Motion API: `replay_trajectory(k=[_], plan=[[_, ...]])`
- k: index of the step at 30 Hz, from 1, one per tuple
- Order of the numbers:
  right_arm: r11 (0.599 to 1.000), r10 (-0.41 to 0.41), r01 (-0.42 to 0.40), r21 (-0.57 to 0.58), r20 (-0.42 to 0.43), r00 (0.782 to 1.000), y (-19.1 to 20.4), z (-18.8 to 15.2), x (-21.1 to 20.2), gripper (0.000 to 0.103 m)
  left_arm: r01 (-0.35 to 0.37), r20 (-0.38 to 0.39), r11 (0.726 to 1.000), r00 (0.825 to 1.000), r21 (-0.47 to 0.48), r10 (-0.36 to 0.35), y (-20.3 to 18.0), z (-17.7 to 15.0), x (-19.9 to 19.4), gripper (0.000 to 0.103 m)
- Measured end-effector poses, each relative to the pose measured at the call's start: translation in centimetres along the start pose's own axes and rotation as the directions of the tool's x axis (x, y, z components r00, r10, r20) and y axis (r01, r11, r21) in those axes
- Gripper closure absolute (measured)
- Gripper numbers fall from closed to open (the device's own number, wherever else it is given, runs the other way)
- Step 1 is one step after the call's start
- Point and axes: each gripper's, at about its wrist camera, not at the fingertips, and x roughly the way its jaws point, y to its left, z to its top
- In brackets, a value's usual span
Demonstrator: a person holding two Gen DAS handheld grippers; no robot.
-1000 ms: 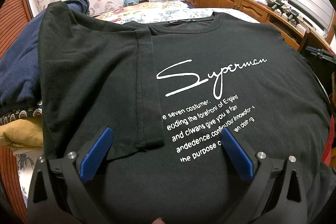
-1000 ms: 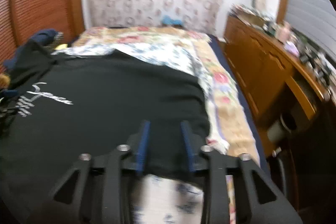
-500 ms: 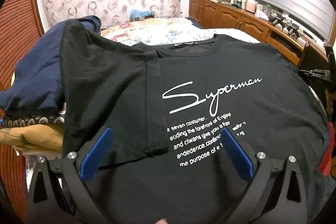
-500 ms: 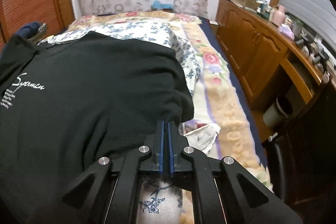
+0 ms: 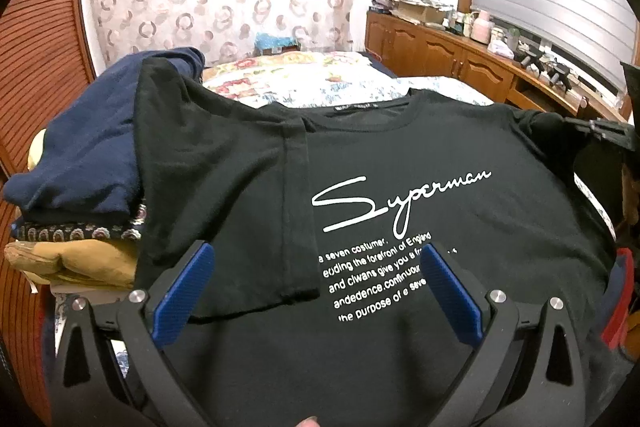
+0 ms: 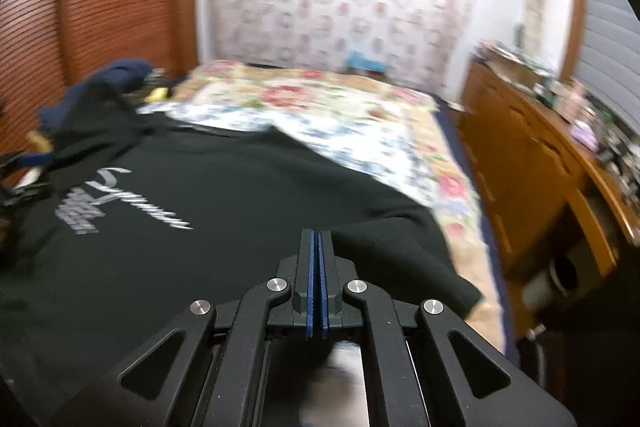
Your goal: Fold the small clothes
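The left gripper (image 5: 316, 279) is wide open over the black shirt (image 5: 440, 163). The right gripper (image 6: 318, 247) is closed tight, pinching the shirt's sleeve.

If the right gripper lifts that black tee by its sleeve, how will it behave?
Probably floppy: the tee already drapes over the bed, and its left sleeve lies folded flat. Likely light, sagging from the right gripper. The cloth looks matte, so slipping seems unlikely.

T-shirt (image 5: 420, 163) spread flat on bed (image 6: 360, 115), ahead of and under both jaw pairs. 1 sleeve (image 5: 224, 195) folded inward, ahead of left jaws. Clothes pile (image 5: 80, 195) left of left jaws, beside shirt. Cabinet (image 6: 532, 179) right of right jaws, alongside bed.
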Motion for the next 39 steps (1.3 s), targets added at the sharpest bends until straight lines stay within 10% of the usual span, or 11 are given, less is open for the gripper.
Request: replay_trajectory(k=[8, 15, 19, 36, 39], plan=[[0.995, 0.089, -0.093, -0.035, -0.103, 0.991, 4.6, -3.0, 2.8, 0.1, 0.001, 0.091, 1.0, 0.996, -0.027, 0.001, 0.0, 0.3, -1.7, 0.0], [0.999, 0.035, -0.033, 0.017, -0.092, 0.995, 2.9, -3.0, 1.5, 0.055, -0.004, 0.128, 0.999, 0.992, -0.045, 0.009, -0.3, 0.5, -2.6, 0.0], [0.999, -0.016, 0.018, 0.039, -0.048, 0.999, 0.8, -2.5, -0.4, 0.051, 0.013, 0.131, 0.999, 0.991, -0.038, -0.008, -0.7, 0.4, -2.8, 0.0], [0.989, -0.038, 0.064, 0.134, -0.19, 0.981, -5.0, -5.4, 3.4, 0.05, 0.03, 0.102, 0.999, 0.994, -0.016, -0.029, -1.9, 0.0, -2.2, 0.0], [0.993, -0.001, 0.022, 0.119, -0.178, 0.984, -4.8, -5.0, 3.3, 0.082, 0.03, 0.099, 0.999, 0.995, -0.017, -0.028, -1.9, 0.0, -2.2, 0.0]])
